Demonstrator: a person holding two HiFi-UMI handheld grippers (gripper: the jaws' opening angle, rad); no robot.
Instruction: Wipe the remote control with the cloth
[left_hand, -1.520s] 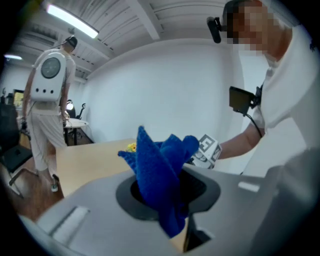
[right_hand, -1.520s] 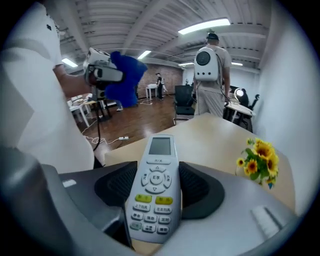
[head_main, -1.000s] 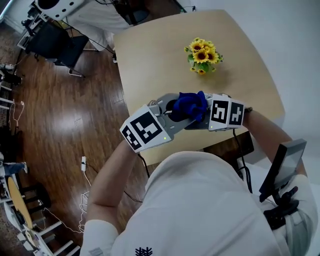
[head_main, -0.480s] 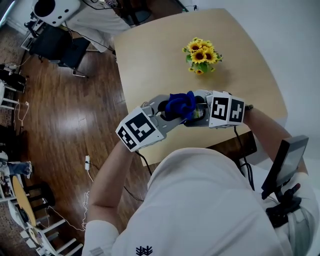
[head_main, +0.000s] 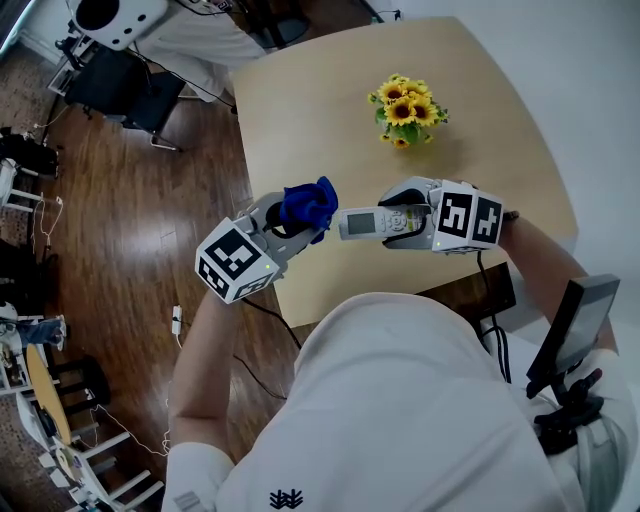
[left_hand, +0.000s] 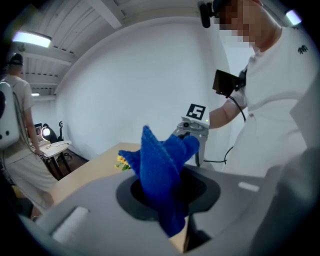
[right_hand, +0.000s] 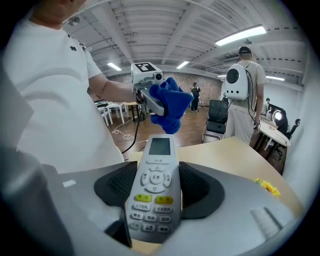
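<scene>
My right gripper (head_main: 392, 222) is shut on a grey remote control (head_main: 362, 223), which sticks out to the left above the near edge of the wooden table (head_main: 320, 120). In the right gripper view the remote control (right_hand: 154, 190) lies button side up between the jaws, its screen end pointing away. My left gripper (head_main: 290, 222) is shut on a bunched blue cloth (head_main: 308, 203), held a short way left of the remote's tip and apart from it. In the left gripper view the cloth (left_hand: 162, 172) stands up out of the jaws; the right gripper (left_hand: 192, 131) shows beyond it.
A small bunch of sunflowers (head_main: 407, 110) stands on the table's far right part. Dark wooden floor (head_main: 120, 230) lies to the left, with chairs and cables. A person with a white backpack (right_hand: 243, 97) stands in the room behind. A black device (head_main: 570, 335) hangs at my right side.
The left gripper has pulled the blue cloth off the remote and moved left and a little down. The remote's front end now shows bare. The right gripper barely shifted.
</scene>
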